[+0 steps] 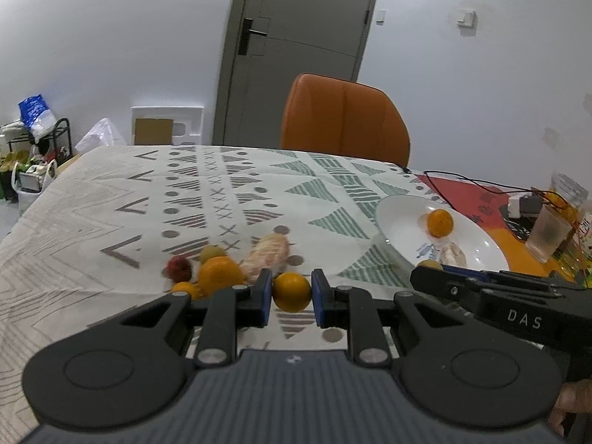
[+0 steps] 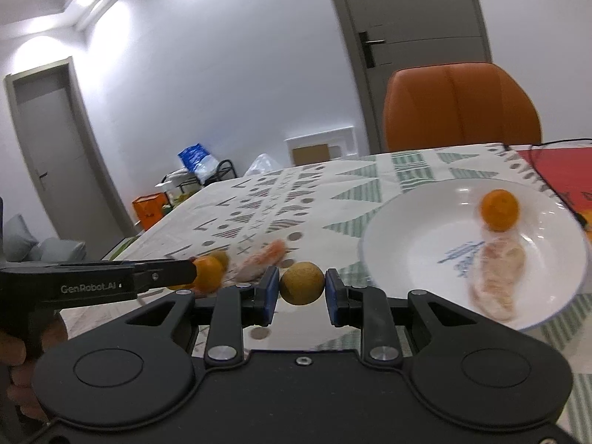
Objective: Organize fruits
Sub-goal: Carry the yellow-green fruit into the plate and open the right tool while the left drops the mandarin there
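now | left claw (image 1: 292, 298) around orange (image 1: 291, 292) | right claw (image 2: 301, 292) seemingly clasping longan (image 2: 301, 283)

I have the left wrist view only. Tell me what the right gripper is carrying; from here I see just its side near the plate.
Observer: The right gripper has a round yellow-brown fruit between its blue pads, seemingly gripped.
Operator: Report the whole plate; its near part is cut off for me.
Observer: The white plate holds an orange and a peeled pale segment, lying apart, beside a blue print.
Operator: Say where my gripper sits.
Observer: The left gripper reaches into the loose fruit pile left of the plate.
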### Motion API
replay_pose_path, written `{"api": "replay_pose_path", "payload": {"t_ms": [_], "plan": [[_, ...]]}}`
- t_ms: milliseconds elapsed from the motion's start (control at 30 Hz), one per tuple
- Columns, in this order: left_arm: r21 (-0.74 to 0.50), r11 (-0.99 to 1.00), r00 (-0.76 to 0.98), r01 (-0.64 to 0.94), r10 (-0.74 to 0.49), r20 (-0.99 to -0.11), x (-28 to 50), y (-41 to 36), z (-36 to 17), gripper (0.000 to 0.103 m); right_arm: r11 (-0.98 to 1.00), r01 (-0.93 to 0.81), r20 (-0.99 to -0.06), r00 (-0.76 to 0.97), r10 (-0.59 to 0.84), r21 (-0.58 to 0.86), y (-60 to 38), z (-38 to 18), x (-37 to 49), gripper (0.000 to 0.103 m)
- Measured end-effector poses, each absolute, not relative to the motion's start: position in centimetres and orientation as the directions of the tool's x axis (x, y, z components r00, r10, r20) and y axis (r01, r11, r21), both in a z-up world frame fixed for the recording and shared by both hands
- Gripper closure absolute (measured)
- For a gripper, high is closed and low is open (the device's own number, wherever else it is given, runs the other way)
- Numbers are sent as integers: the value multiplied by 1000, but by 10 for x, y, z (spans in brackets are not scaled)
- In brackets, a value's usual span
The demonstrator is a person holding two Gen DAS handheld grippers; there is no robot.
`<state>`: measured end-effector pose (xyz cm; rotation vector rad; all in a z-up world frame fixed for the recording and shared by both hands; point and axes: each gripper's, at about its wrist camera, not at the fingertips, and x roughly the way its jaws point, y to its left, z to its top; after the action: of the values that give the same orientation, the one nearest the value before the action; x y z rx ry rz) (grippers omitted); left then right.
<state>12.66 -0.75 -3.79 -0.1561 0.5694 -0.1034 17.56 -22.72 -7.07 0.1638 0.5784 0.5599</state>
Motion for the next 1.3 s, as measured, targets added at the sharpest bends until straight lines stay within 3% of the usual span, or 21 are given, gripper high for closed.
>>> {"api": "replay_pose_path", "payload": {"t_ms": [1300], "plan": [[-120, 954, 791, 276, -296, -535, 187, -125, -33, 82, 918, -246, -444, 816, 370, 311, -337, -78, 187, 78]]}}
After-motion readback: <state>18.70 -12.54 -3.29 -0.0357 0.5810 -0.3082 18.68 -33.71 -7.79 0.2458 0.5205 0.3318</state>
